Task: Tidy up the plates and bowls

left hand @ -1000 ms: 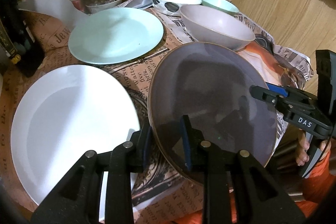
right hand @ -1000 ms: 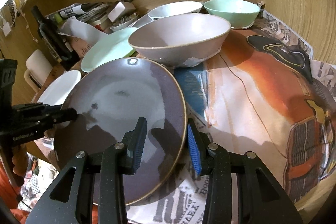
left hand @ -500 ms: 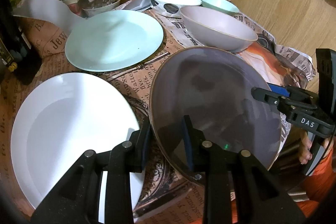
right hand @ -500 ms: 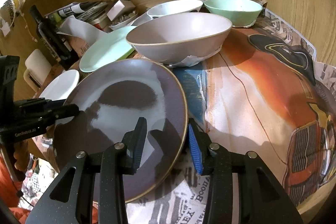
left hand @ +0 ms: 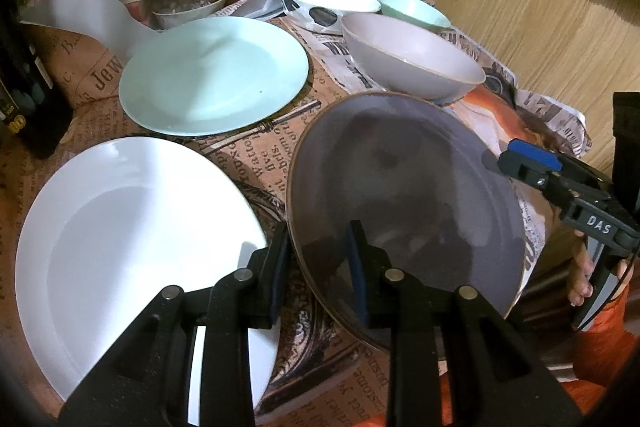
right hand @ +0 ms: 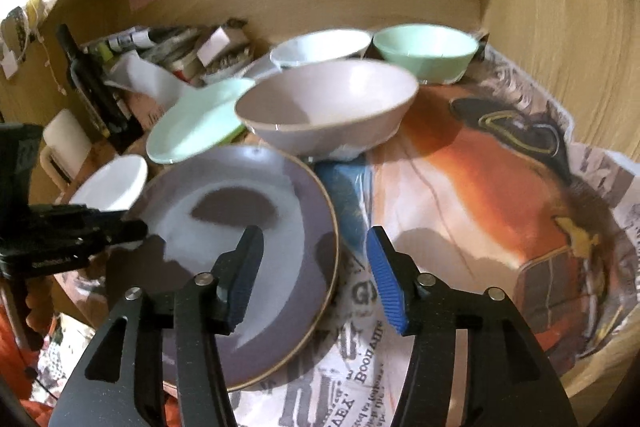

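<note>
A newspaper-covered table [left hand: 288, 147] fills both views, boxed in by wooden walls at the back and right. On its near left lies the white plate [left hand: 132, 247], the largest dish. Just right of it sits the grey plate [left hand: 404, 195], flat on the paper near the table's front edge. Behind the two lies the mint plate [left hand: 212, 75]. Farther back stands the grey bowl [left hand: 412, 59], its base just beside the grey plate's far rim, then a spotted white bowl [left hand: 328, 1] and a mint bowl [left hand: 412, 9] side by side against the back wall.

The left gripper [left hand: 316, 267] tilts steeply down at the grey plate's near-left rim. One pad sits outside the rim and one on the plate's face; the jaws stand narrow and clamp the rim.

The right gripper [right hand: 316, 275] slants down less steeply at the plate's right rim. Its jaws have just been opening: the left pad hangs over the plate's face, the blue right pad stands off over the newspaper, and the rim lies between them with a gap on each side. A hand [left hand: 588, 275] grips its handle, seen at the right edge of the left view.
</note>
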